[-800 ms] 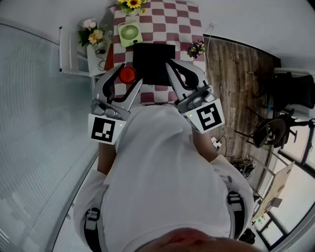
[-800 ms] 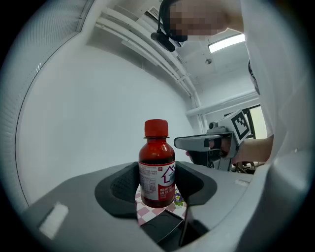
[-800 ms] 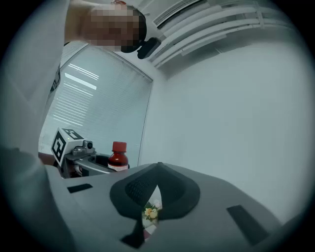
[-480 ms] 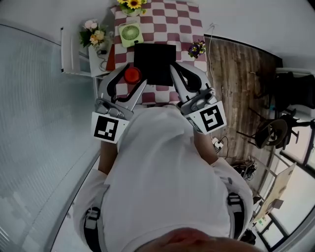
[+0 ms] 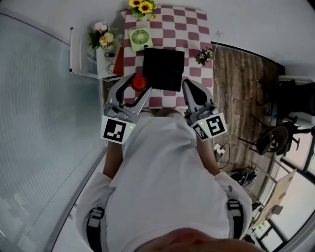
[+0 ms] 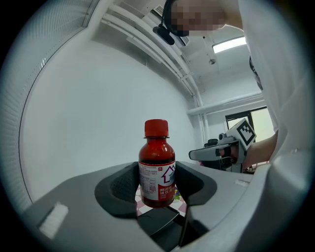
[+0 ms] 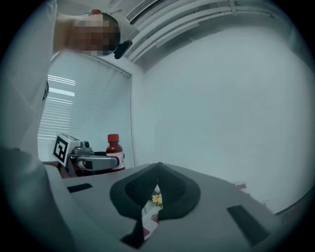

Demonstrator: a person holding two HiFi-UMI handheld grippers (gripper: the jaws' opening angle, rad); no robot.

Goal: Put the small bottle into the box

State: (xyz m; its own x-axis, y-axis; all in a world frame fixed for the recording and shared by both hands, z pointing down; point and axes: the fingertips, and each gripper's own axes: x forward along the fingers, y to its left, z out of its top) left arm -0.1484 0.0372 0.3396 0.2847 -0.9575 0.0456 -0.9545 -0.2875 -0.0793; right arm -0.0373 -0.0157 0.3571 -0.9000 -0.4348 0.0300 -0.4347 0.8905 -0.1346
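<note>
The small bottle (image 5: 139, 82), dark red with a red cap and a white label, stands upright between the jaws of my left gripper (image 5: 140, 84), just left of the black box (image 5: 163, 69). In the left gripper view both pads lie against the sides of the bottle (image 6: 157, 167), so the left gripper (image 6: 157, 184) is shut on it. My right gripper (image 5: 190, 84) is near the box's lower right corner. Its jaws (image 7: 157, 170) meet at the tips with nothing between them. The right gripper view also shows the bottle (image 7: 113, 147) in the left gripper (image 7: 93, 162).
The box lies on a red-and-white checkered table (image 5: 197, 34). Behind it stand a green fan (image 5: 141, 37) and sunflowers (image 5: 142, 6), with a small flower pot (image 5: 203, 55) to the right. A white stand with flowers (image 5: 101, 37) adjoins the table's left side.
The head view has shifted, so everything sits further right. The bottle stays between the left jaws beside the box. The right gripper has drawn back from the box's edge.
</note>
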